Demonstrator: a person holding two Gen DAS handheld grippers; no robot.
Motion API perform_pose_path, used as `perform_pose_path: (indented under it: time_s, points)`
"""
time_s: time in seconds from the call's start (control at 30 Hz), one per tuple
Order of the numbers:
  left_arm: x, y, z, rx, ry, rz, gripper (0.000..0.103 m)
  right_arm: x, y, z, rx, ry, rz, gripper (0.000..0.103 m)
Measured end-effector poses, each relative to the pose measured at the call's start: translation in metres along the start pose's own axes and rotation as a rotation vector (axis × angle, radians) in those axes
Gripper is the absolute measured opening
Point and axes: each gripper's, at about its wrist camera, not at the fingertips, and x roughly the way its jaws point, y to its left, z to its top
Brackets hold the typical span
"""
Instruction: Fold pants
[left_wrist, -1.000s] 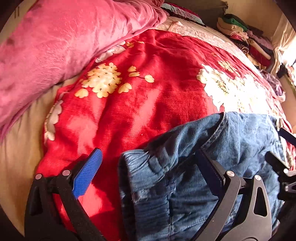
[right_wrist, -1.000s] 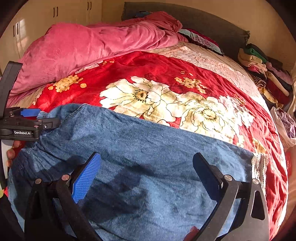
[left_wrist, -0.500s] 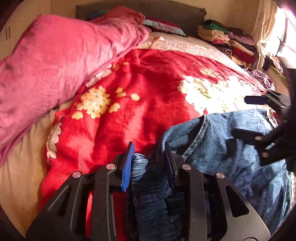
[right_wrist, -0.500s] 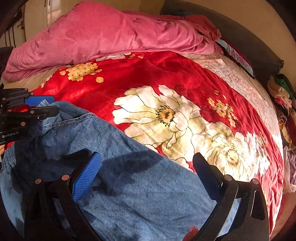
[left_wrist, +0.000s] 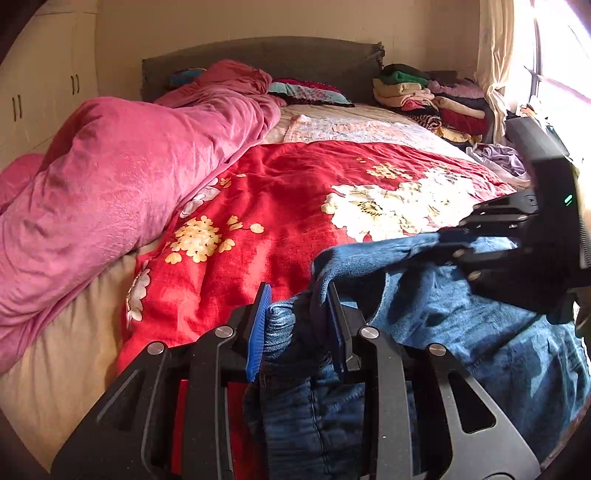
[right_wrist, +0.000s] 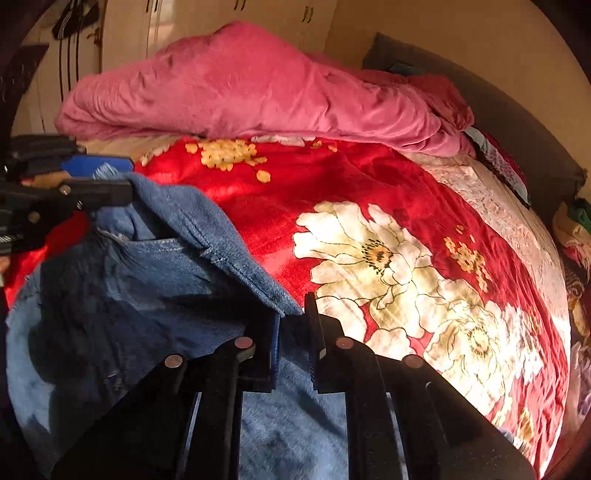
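Observation:
Blue denim pants (left_wrist: 461, 332) lie on the red floral blanket (left_wrist: 295, 192) at the near edge of the bed. My left gripper (left_wrist: 295, 321) is shut on a bunched end of the pants and lifts it. My right gripper (right_wrist: 293, 332) is shut on the far edge of the pants (right_wrist: 147, 295), which is raised off the blanket. The right gripper also shows in the left wrist view (left_wrist: 517, 240), and the left gripper in the right wrist view (right_wrist: 74, 184). The raised edge stretches between the two grippers.
A bunched pink duvet (left_wrist: 110, 177) lies along the left of the bed. Folded clothes (left_wrist: 424, 96) are stacked by the dark headboard (left_wrist: 258, 59) at the far right. A curtain and window (left_wrist: 535, 55) are to the right. Cupboards (right_wrist: 221, 14) stand behind.
Both grippers have closed on the pants: the left first, then the right. Both have lifted the far edge off the blanket, and the views have tilted up toward the headboard.

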Motion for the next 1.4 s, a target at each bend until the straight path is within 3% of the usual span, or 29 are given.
perform_pose_path:
  time_s: [0.3,0.47,0.73,0.87,1.0,1.1,1.27,1.4]
  points:
    - [-0.056,-0.022,-0.032,0.051,-0.041,-0.06,0.021,-0.106,0.045,-0.049,0.154,-0.1,0.03,0.011]
    - [-0.083,-0.025,-0.059,0.033,-0.018,-0.091,0.023,-0.134,0.093,-0.08,0.155,-0.103,0.08,0.011]
    - [-0.1,-0.021,-0.096,-0.009,0.067,-0.145,0.024,-0.143,0.145,-0.115,0.163,-0.036,0.174,0.011]
    - [-0.1,-0.019,-0.11,-0.014,0.112,-0.142,0.029,-0.138,0.159,-0.125,0.181,-0.001,0.199,0.012]
    - [-0.108,-0.013,-0.122,-0.034,0.137,-0.136,0.042,-0.126,0.169,-0.137,0.222,0.043,0.216,0.014]
    - [-0.118,-0.003,-0.133,-0.07,0.152,-0.13,0.042,-0.124,0.173,-0.142,0.25,0.043,0.229,0.015]
    - [-0.154,0.011,-0.131,-0.146,0.087,-0.124,0.041,-0.126,0.173,-0.142,0.272,0.017,0.242,0.015]
    - [-0.156,-0.01,-0.112,-0.109,0.06,-0.156,0.041,-0.121,0.176,-0.142,0.266,0.039,0.256,0.021]
